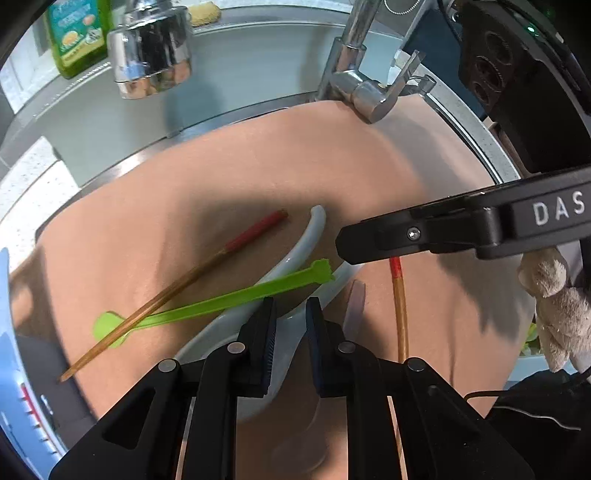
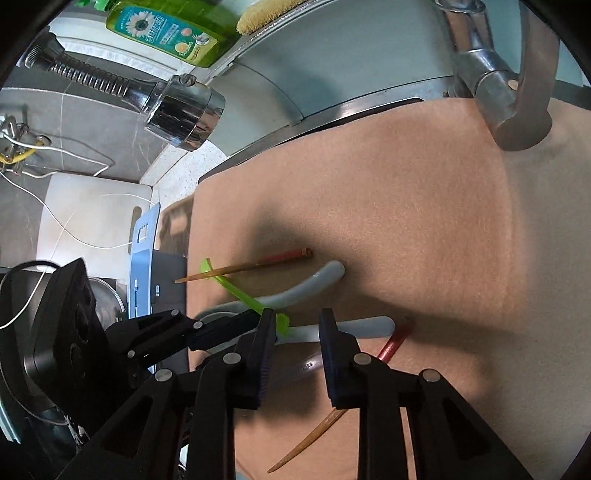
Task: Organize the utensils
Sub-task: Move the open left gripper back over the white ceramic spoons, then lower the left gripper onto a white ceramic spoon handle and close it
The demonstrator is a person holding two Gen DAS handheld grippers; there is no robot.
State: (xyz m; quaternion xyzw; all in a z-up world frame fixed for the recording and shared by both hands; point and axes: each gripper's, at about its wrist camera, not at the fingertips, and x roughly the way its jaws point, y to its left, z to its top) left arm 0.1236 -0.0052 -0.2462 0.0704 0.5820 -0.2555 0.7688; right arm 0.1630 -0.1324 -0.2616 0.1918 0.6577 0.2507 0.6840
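On a tan mat [image 1: 332,166] lie two white ceramic spoons, a green plastic utensil [image 1: 221,301] and two red-ended chopsticks [image 1: 184,284] [image 1: 400,299]. One curved white spoon [image 1: 314,229] runs under the green utensil. My left gripper [image 1: 291,317] points down over the second white spoon [image 1: 280,369], its fingers a narrow gap apart around the spoon's neck, and I see no firm grip. My right gripper [image 2: 297,325] stands narrowly open over that spoon's handle [image 2: 369,326], with the green utensil's end [image 2: 282,321] beside one finger. A clear plastic spoon [image 1: 354,306] lies close by.
A chrome tap [image 1: 362,88] and a pull-out sprayer head [image 1: 151,51] hang over the mat's far side. A green soap bottle [image 1: 77,33] and a sponge [image 1: 205,13] sit behind. A blue rack [image 2: 142,258] and a white board [image 2: 88,214] border the left; a plush toy [image 1: 554,306] hangs at right.
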